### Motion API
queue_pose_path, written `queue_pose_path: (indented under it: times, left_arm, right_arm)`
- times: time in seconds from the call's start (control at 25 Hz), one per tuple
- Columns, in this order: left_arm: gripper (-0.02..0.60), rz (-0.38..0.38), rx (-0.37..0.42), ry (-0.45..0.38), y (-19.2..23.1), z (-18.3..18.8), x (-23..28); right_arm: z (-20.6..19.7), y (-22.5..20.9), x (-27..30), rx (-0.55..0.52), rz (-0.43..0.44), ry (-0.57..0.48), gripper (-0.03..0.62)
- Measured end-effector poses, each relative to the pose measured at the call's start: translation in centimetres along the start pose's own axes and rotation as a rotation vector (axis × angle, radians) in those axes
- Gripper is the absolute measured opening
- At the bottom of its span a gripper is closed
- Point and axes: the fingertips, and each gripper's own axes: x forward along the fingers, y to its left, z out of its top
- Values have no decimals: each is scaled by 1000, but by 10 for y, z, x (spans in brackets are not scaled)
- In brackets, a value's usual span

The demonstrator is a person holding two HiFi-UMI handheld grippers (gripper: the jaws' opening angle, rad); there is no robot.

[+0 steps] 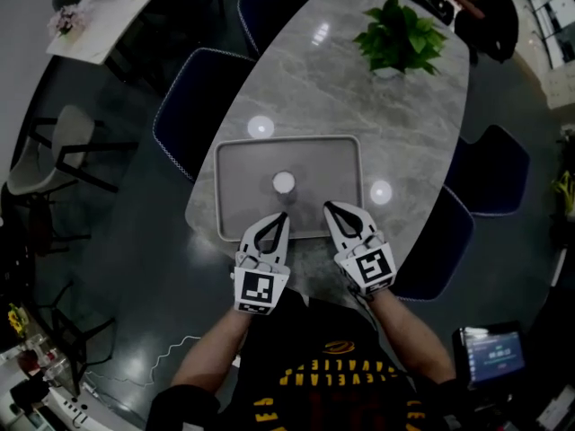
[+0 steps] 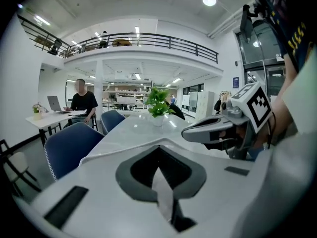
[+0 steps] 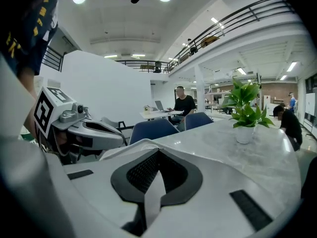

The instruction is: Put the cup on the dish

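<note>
Left tool [image 1: 282, 215], right tool [image 1: 330, 206] closed, round cup [image 1: 284, 183], rectangular grey tray [image 1: 232, 164]

The cup [image 1: 284, 184] stands upright on the dish [image 1: 241, 187], about at its middle and clear of every rim. From above it shows as a small pale round top, with a darker side just visible on the near side. Whether that pale disc is a lid or the inside of the cup cannot be told.

The dish is a flat grey rectangular tray with rounded corners and a low raised rim. It lies level at the near end of the grey marbled table [image 1: 359, 106], its long near rim close to the table's near edge and its left rim close to the table's left edge.
</note>
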Motion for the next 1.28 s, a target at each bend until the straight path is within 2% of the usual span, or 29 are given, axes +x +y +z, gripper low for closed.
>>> queue_pose_path:
  times: [0.08,0.28,0.56,0.84,1.04,1.28]
  left_arm:
    - [0,4,-26,-1,-10,6,-5]
    - [1,24,-8,-26,-36,22,-19]
    - [1,55,-32,-57,-69,33,-42]
    - [2,69,-116,-90,-100,52,-71]
    - [2,55,-108,-123,-132,66,-82]
    - [2,76,-111,-140,-163,64,-104]
  right_arm:
    - [8,3,-9,8,2,-28,6]
    - [23,8,-33,40,0,-89,6]
    - [37,15,-70,40,8,-160,6]
    - [45,26,-124,84,-23,-165,6]
    - [47,33,-154,70,-12,-198,6]
    - [48,44,-193,49,-11,-218,6]
